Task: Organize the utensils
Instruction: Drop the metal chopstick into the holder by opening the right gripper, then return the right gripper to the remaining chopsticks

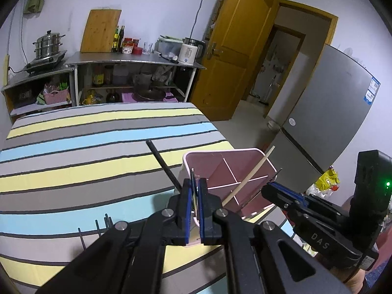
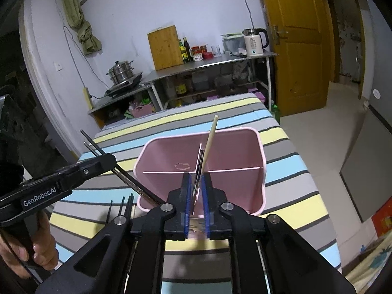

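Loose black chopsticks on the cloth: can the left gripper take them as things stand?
Probably not: the left gripper is shut on a chopstick pair. The loose black chopsticks lie uncovered.

- A steel worktop (image 2: 215, 61) runs along the far wall.
- On it, a bamboo cutting board (image 2: 165, 47) leans against the wall.
- Beside the board stand oil bottles (image 2: 185, 50).
- A white electric kettle (image 2: 254, 41) sits at the worktop's right end.
- A steamer pot (image 2: 121, 71) sits left of the worktop.
- A yellow wooden door (image 2: 296, 46) stands right of the worktop.

A leaning chopstick (image 2: 211, 139) crosses the divided pink caddy's (image 2: 262, 171) open top.
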A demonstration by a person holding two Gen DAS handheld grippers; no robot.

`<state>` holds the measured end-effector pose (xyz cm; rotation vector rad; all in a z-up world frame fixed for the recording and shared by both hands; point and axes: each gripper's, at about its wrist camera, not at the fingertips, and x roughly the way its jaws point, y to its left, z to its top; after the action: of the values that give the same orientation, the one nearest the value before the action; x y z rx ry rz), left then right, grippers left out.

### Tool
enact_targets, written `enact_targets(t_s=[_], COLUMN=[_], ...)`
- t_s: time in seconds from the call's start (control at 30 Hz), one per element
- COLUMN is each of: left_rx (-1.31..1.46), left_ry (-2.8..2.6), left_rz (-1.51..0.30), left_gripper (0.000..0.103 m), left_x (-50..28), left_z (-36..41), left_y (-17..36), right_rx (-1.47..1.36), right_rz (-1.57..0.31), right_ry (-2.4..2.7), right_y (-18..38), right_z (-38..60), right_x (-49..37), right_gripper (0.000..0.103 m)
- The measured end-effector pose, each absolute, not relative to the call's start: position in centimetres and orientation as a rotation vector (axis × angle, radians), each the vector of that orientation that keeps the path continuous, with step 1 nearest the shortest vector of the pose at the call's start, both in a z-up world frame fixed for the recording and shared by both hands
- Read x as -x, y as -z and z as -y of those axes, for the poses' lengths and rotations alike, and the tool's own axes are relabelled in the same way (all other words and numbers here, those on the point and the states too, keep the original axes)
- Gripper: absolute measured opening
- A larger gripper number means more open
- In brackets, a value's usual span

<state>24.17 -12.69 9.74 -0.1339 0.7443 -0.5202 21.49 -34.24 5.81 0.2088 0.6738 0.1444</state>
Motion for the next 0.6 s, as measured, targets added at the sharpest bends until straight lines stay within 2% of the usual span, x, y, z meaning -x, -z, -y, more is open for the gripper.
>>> enact_targets(t_s=[0.6], left_rx=[0.097], left_ry=[0.449], left_rz=[-0.618], left_gripper=[0.006], left_x=[-18.1], left_z=[9.3], left_y=[-12.6], right_rx=[-0.192], right_rz=[-0.57], right_ry=[-0.181], right_y=[-9.0], right_z=[32.5], right_x=[-15.6], right_gripper=[0.016])
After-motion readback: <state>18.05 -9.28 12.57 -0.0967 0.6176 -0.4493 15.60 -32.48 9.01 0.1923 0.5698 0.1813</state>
